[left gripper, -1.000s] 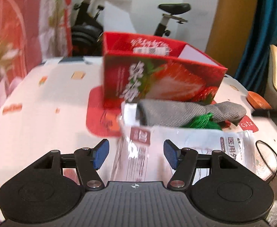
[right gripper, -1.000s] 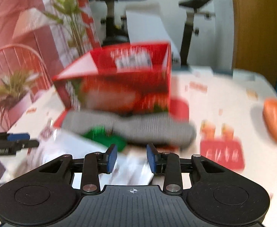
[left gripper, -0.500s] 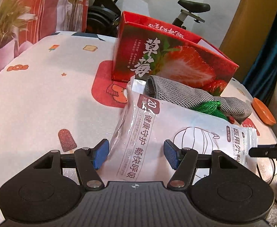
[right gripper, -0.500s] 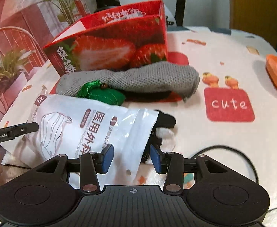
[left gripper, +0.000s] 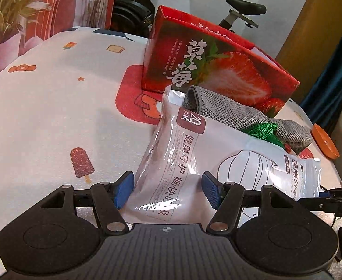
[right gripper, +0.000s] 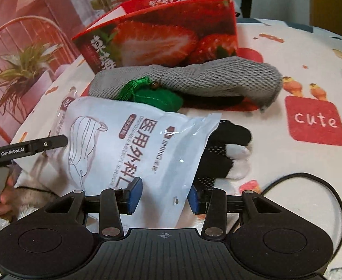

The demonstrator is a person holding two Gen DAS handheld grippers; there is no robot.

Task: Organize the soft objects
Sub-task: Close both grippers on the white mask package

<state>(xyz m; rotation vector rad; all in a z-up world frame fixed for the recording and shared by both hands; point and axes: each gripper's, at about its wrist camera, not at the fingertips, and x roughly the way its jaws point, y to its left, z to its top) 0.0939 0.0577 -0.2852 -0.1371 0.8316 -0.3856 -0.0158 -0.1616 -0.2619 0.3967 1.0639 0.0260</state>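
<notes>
A white plastic bag of face masks [left gripper: 217,163] lies at the table's front edge, and shows in the right wrist view [right gripper: 129,144] too. My left gripper [left gripper: 167,192] is open, its pads on either side of the bag's left end. My right gripper [right gripper: 162,194] is open around the bag's right end. Behind the bag lie a grey knit cloth [right gripper: 206,79], a green tasselled pouch [right gripper: 157,95] and a black-and-white glove [right gripper: 227,147]. A red strawberry box [left gripper: 208,67] stands open-topped behind them.
An orange dish [left gripper: 325,142] sits at the table's right edge. A black cable [right gripper: 311,186] loops near the front right. A potted plant [right gripper: 23,70] and an exercise bike [left gripper: 133,11] stand beyond the table. The printed tablecloth [left gripper: 54,107] covers the left side.
Both grippers have come forward and down to the mask bag, so its ends now lie between their open fingers. The right gripper has opened a little wider.
</notes>
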